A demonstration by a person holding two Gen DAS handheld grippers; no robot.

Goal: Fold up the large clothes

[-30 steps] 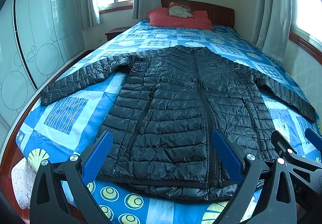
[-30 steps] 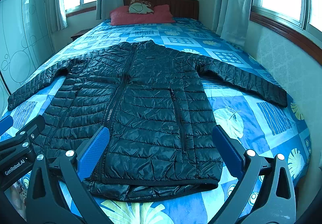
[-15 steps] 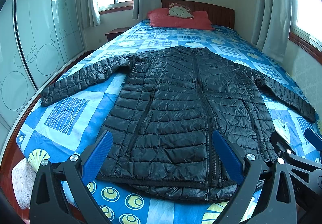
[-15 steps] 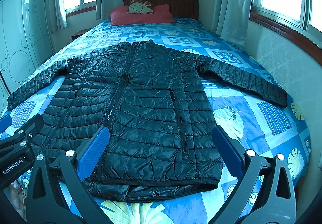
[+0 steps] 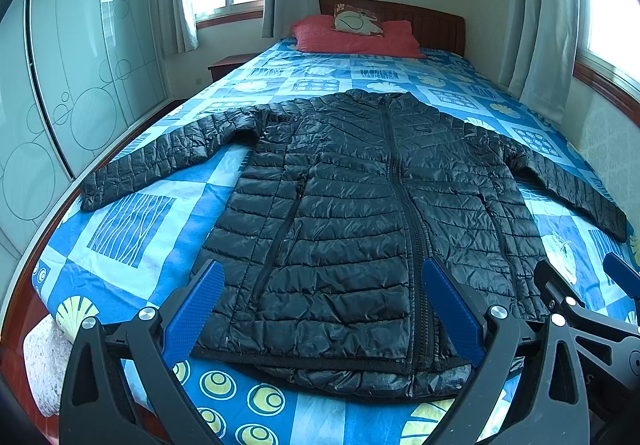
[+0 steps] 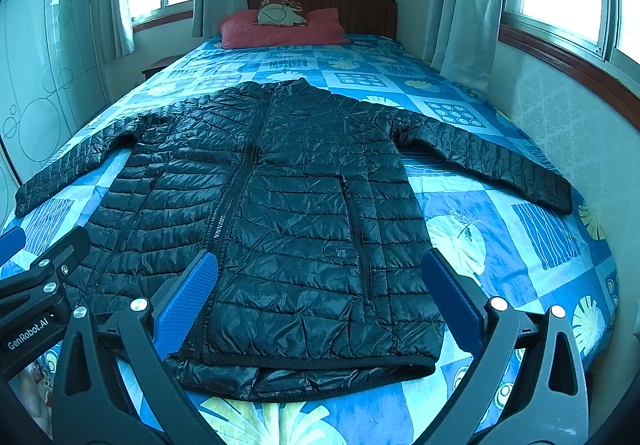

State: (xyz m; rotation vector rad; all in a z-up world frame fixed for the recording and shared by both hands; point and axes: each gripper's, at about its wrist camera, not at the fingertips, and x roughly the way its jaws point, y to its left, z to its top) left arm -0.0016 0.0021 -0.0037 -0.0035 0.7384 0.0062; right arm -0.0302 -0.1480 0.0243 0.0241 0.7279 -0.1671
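While we hold both tongs low over the foot of the bed [image 5: 132, 229], each one stands wide with nothing between its blue pads. Our left gripper [image 5: 320, 313] frames the near hem of the black puffer jacket [image 5: 360, 213] from above, its pads [image 5: 196, 309] at 7 and 5 o'clock of the left view. Our right gripper [image 6: 320, 305] does the same in its own view, pads [image 6: 188, 301] spread just as far. Neither touches the cloth as far as we can tell.

Our hands are out of sight behind the cameras. Only part of the right gripper's frame shows at 4 o'clock in the left view, and part of the left gripper's frame, with a label on it, shows at 8 o'clock in the right view.

From the right view, the jacket [image 6: 288, 205] lies flat and zipped on the blue patterned bedspread [image 6: 500, 245], collar toward 12 o'clock, sleeves spread out toward 9 and 3 o'clock. A second layer of hem peeks out wrinkled under the near edge.

At 12 o'clock, red pillows [image 5: 352, 39] with a small pale cushion [image 5: 356, 21] on them lean at the wooden headboard [image 5: 436, 25]. Curtains [image 5: 536, 17] hang at 2 o'clock, and a glass wardrobe door [image 5: 80, 77] fills 9 to 10 o'clock.
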